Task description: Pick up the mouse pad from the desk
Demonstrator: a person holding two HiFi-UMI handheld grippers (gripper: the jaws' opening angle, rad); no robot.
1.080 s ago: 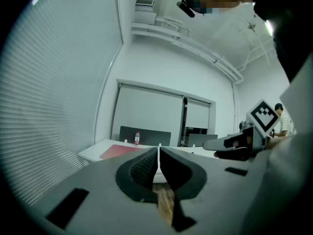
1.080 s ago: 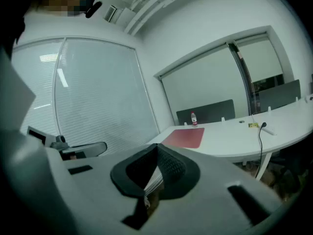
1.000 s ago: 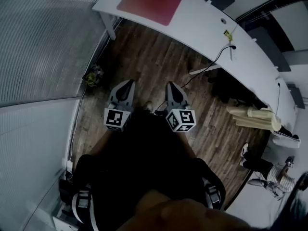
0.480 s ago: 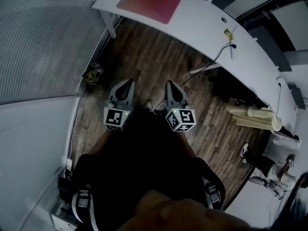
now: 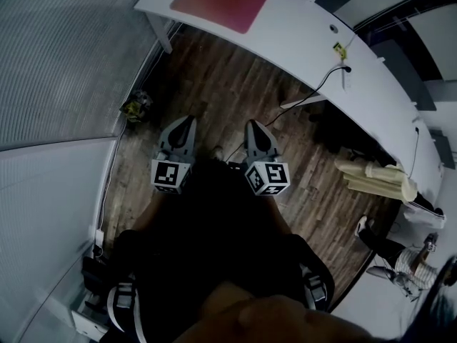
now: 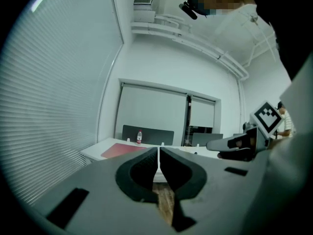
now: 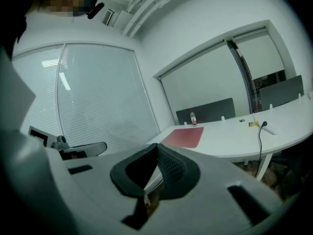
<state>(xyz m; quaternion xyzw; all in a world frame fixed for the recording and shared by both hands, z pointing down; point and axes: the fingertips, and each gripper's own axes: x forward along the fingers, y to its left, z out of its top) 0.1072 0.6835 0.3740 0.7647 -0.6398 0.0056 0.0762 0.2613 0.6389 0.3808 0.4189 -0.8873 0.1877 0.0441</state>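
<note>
A red mouse pad [image 5: 220, 3] lies flat near the left end of a white desk [image 5: 307, 41], far ahead of me. It also shows as a red patch, the mouse pad [image 6: 123, 150] in the left gripper view and the mouse pad [image 7: 183, 137] in the right gripper view. My left gripper [image 5: 180, 132] and right gripper [image 5: 254, 132] hang side by side over the wooden floor, well short of the desk. Both are shut with nothing between the jaws.
A small bottle [image 7: 193, 118] stands behind the pad by a dark divider panel [image 7: 205, 111]. A black cable [image 5: 314, 95] hangs off the desk edge to the floor. Blinds [image 5: 64, 56] cover the wall on the left. A small object [image 5: 136, 107] lies on the floor by the desk leg.
The desk and mouse pad have slid slightly up and out of the head view as I move; both grippers stay shut side by side.
</note>
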